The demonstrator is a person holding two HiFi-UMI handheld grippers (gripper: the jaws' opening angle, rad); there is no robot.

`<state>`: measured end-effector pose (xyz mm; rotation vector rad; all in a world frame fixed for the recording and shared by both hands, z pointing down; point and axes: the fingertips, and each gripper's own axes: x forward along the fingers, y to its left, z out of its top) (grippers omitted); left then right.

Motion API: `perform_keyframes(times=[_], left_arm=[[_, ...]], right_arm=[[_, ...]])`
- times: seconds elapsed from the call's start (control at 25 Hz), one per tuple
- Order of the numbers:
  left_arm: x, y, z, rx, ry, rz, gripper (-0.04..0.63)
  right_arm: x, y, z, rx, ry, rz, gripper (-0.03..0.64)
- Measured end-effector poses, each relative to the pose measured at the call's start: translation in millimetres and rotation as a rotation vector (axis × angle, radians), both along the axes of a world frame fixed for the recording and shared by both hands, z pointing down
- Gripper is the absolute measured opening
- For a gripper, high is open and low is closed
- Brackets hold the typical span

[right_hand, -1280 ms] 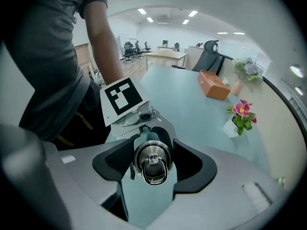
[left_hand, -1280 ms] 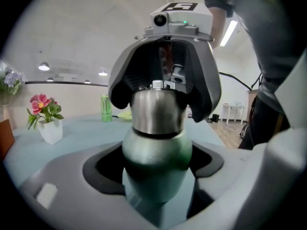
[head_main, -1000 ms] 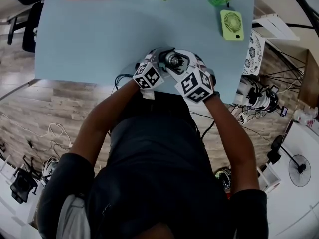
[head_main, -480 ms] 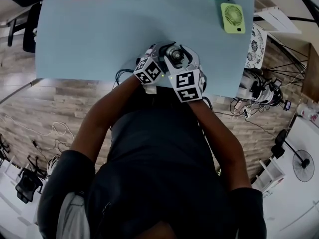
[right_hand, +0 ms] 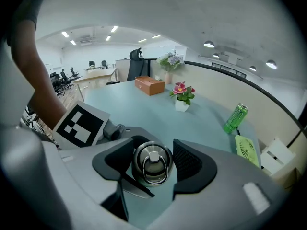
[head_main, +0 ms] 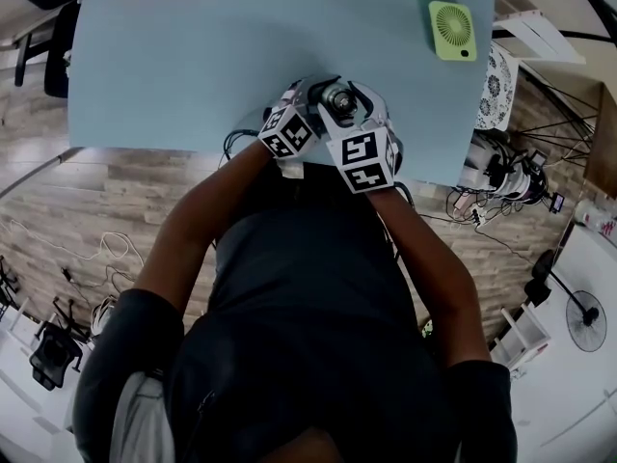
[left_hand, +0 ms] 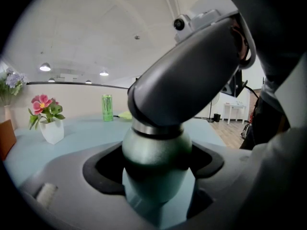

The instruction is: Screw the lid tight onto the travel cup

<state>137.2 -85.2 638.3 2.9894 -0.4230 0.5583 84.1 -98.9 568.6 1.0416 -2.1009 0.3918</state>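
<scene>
Tightening step. Your left gripper (left_hand: 158, 188) pinches the travel cup (left_hand: 153, 152) at the table's (head_main: 193, 66) near edge; right gripper (right_hand: 152, 170) clamps the lid (right_hand: 152, 158). Next, likely: twist right, brace left

Green fan (head_main: 451, 31); can (right_hand: 235, 118) — potted flowers (right_hand: 182, 96)

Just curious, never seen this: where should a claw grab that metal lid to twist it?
Probably the lid by its round side wall, from straight above: the cup stands upright, lid facing up, circular edge fitting between jaws.
</scene>
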Motion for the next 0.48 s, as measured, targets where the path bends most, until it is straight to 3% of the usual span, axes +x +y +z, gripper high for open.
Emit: perform_keyframes(times=[0.2,0.36,0.48], left_arm=[[-0.4,0.3,-0.2,0.0,0.002,0.001,0.422],[0.7,-0.1,0.0,0.001,0.003,0.003,0.422],[0.2,0.1,0.9,0.001,0.003,0.005,0.422]], right_arm=[[-3.0,1.5,-1.3,-0.051,0.011,-0.093,0.258],[-4.1,10.9,-6.8,-0.117,0.037,-0.333,0.258],[2.9,21.8,-6.8,-0.168,0.119,-0.553,0.258]])
